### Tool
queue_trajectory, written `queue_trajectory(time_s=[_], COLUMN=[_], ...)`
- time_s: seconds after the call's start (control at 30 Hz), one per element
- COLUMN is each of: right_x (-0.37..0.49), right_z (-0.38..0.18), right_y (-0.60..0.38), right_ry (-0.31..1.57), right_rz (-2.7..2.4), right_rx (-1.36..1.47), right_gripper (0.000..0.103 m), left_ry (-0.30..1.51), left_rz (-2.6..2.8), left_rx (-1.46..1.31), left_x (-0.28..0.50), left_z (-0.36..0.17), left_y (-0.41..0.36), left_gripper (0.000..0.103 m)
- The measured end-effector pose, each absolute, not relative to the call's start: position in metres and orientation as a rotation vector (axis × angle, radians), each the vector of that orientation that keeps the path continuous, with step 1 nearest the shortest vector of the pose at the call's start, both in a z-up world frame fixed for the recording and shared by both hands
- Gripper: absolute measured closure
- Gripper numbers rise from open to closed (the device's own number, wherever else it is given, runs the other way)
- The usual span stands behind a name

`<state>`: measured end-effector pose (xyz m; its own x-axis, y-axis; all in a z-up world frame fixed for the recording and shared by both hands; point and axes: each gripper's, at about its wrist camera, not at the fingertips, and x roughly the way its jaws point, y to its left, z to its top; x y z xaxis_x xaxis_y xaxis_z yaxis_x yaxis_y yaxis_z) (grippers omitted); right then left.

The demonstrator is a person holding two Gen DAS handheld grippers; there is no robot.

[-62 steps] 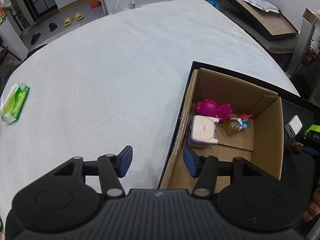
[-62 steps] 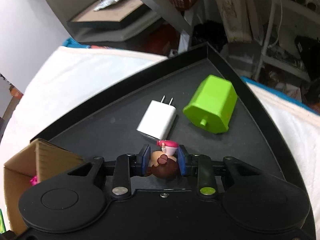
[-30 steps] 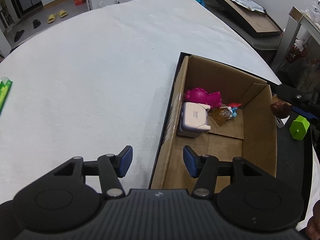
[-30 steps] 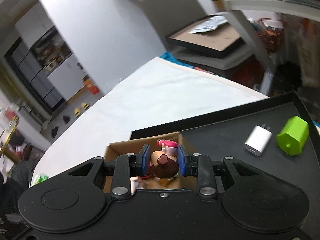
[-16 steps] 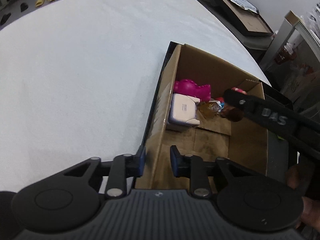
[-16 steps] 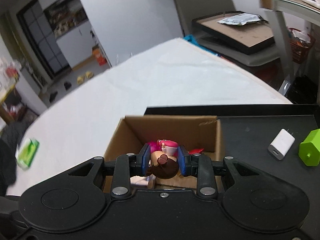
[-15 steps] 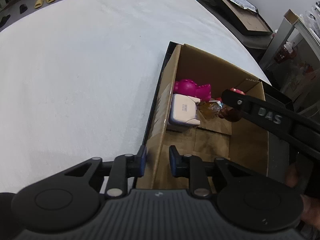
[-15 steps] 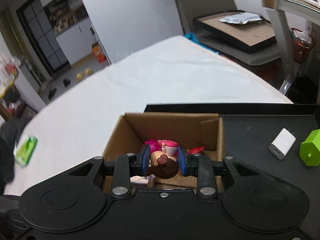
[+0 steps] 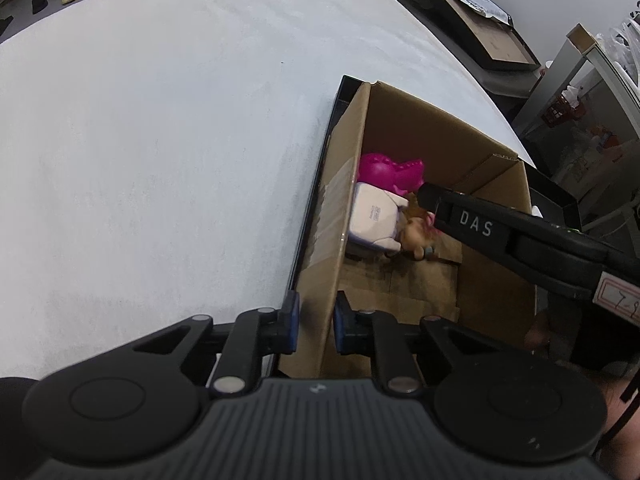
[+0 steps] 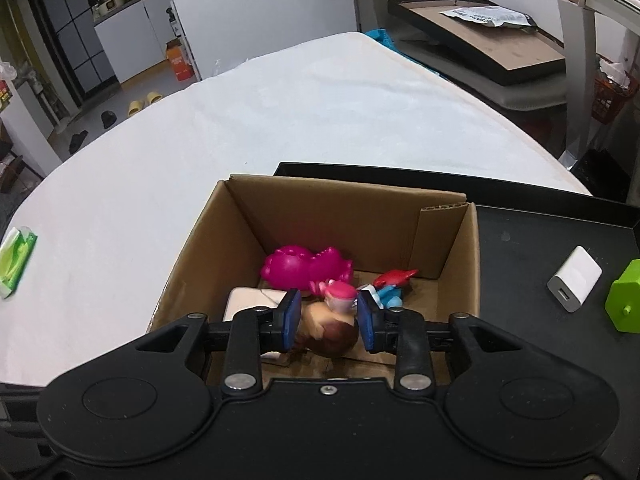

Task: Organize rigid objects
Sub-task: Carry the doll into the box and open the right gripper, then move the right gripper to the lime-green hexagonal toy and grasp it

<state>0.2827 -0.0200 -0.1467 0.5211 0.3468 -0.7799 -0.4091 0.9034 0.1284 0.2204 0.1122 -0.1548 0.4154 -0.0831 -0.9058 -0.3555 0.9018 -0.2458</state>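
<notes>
My left gripper (image 9: pixel 316 320) is pinched on the near wall of the box (image 9: pixel 348 200), one pad outside and one inside. If I squeeze or twist, I expect the thin cardboard to buckle or the box to skid on the tray (image 10: pixel 540 248).

My right gripper (image 10: pixel 328 316) is clamped on the doll (image 10: pixel 326 328), which hangs head-down between the pads, inside the box and above its floor. The doll's head is round, so I judge the hold shallow; a jolt could roll it out early.

Just ahead of the right gripper lies a white case (image 9: pixel 372 220), and the doll hangs close beside it. Released from here, the doll could land on the case and bounce or come to rest crooked. If I go lower, the fingers may knock the case or the small blue figure (image 10: pixel 390 284) ahead and to the right.

Farther ahead, a pink toy (image 10: pixel 304 266) fills the far corner, leaving little floor there.

Well to the right, outside the box, the charger (image 10: pixel 574 278) and green block (image 10: pixel 624 300) sit on the tray. Dragging the box that way would push them.
</notes>
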Motion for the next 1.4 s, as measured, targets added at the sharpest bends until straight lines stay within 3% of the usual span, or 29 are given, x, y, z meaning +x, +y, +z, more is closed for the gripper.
queue_trajectory(time_s=[0.17, 0.93, 1.27, 1.4], right_x=[0.278, 0.276, 0.286, 0.290], right_z=[-0.137, -0.109, -0.104, -0.105], right_y=[-0.022, -0.069, -0.096, -0.108], right_ry=[0.886, 0.815, 0.803, 0.799], right_rz=[0.438, 0.392, 0.343, 0.295], right_rx=[-0.083, 0.051, 0.112, 0.116], right_gripper=[0.059, 0.051, 0.045, 0.038], left_ry=[1.134, 1.119, 1.121, 1.124], left_rz=[0.183, 0.285, 0.318, 0.339], left_rx=[-0.433, -0.303, -0.238, -0.231], left_x=[0.224, 0.219, 0.227, 0.229], left_z=[-0.152, -0.130, -0.124, -0.126], left_y=[0.110, 0.078, 0.063, 0.064], left_gripper=[0.086, 0.081, 0.061, 0.049])
